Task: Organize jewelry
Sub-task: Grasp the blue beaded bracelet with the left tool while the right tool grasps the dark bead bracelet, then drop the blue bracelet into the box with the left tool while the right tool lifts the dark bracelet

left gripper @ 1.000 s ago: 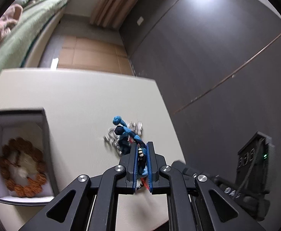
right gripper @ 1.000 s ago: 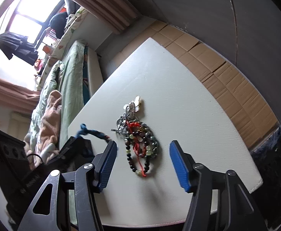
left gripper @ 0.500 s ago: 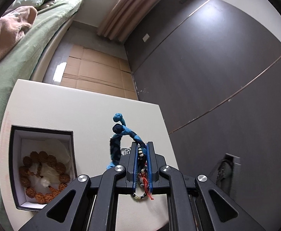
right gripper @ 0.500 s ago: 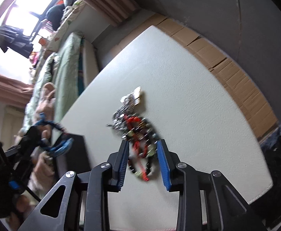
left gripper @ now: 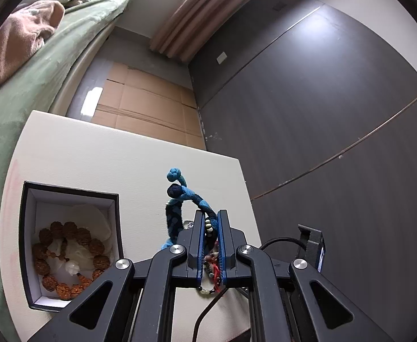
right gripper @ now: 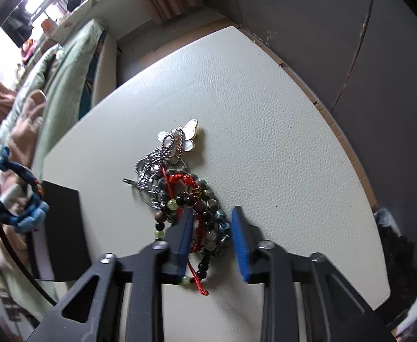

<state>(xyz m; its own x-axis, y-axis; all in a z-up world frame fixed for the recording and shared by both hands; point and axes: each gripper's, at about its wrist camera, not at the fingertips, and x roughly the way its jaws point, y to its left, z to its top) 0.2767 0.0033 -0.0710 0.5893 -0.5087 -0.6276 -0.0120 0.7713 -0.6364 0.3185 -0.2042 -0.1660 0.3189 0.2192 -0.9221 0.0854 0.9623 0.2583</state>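
Note:
My left gripper (left gripper: 209, 222) is shut on a blue braided bracelet (left gripper: 180, 199) and holds it above the white table (left gripper: 94, 154), right of an open black box (left gripper: 26, 228) with a brown bead bracelet (left gripper: 66, 256) inside. The blue bracelet also shows at the left of the right wrist view (right gripper: 23, 199). My right gripper (right gripper: 211, 216) is down on the table, its jaws partly open around the dark bead bracelets (right gripper: 208, 222) of a jewelry pile with a red cord (right gripper: 180, 179), a silver chain (right gripper: 151, 168) and a butterfly charm (right gripper: 190, 134).
The black box's outer wall (right gripper: 63, 228) stands left of the pile. A bed (left gripper: 37, 57) runs along the table's left side. A dark wall (left gripper: 322, 99) stands beyond the right edge. Cardboard (left gripper: 145, 105) covers the floor past the far edge.
My left gripper has lifted the blue bracelet off the pile and moved it up and toward the box. My right gripper has narrowed and come down onto the bead bracelets.

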